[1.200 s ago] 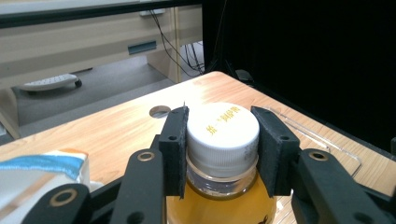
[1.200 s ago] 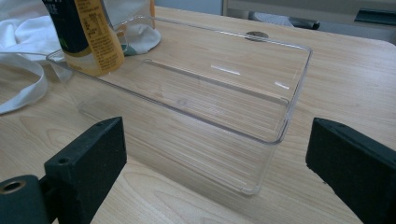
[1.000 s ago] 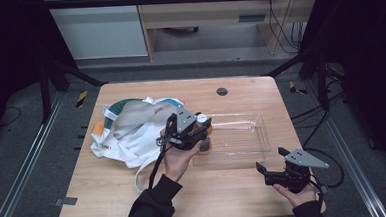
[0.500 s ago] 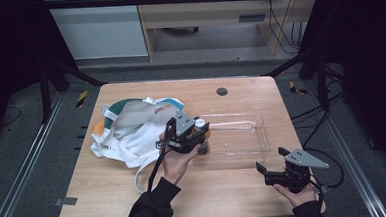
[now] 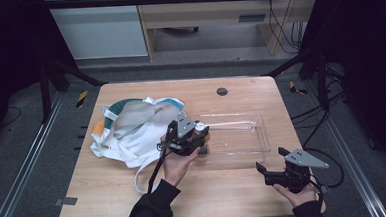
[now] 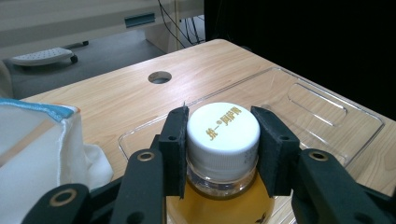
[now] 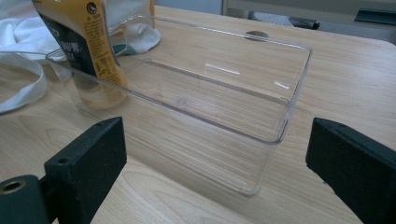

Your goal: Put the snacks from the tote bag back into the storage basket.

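Note:
A bottle of amber drink with a white cap and a yellow label stands in the left end of a clear plastic tray. My left gripper is shut on the bottle's cap, one black pad on each side. The tray's rim and walls show in the right gripper view. My right gripper is open near the table's front right, in front of the tray, with nothing between its jaws.
A white cloth bag with teal and orange trim and long straps lies left of the tray. A round cable hole is in the tabletop behind the tray. Bare wood runs along the front edge.
The left gripper and the bottle have shifted very slightly toward the tray. The right gripper has stayed still.

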`<state>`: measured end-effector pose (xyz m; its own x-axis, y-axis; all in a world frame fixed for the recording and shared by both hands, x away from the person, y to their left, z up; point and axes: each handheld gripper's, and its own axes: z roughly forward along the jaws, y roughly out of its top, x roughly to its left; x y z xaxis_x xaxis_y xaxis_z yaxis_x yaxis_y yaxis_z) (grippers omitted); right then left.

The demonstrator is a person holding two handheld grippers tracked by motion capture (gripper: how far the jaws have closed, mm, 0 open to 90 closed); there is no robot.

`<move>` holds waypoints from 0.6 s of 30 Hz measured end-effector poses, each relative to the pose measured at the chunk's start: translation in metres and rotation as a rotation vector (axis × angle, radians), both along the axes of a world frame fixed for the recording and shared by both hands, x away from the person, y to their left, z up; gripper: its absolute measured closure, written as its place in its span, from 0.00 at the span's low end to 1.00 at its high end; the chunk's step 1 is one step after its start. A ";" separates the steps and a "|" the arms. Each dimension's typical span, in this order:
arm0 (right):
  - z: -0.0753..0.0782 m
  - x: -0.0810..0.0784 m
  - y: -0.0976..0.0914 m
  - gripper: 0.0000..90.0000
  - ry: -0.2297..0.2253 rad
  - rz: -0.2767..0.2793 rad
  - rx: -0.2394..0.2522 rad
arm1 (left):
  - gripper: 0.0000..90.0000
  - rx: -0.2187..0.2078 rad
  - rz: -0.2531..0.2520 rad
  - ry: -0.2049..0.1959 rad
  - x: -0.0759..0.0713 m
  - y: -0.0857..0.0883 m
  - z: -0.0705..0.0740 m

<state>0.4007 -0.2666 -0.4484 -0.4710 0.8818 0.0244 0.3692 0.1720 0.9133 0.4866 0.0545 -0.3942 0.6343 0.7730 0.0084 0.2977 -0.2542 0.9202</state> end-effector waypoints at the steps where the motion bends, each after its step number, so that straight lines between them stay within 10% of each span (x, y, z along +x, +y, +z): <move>1: 0.000 0.000 0.000 0.06 0.001 0.000 -0.001 | 0.65 -0.001 0.001 0.001 0.000 0.000 0.000; 18: 0.000 0.000 0.000 0.06 0.000 0.000 -0.002 | 0.65 -0.013 -0.001 -0.040 -0.007 -0.002 -0.008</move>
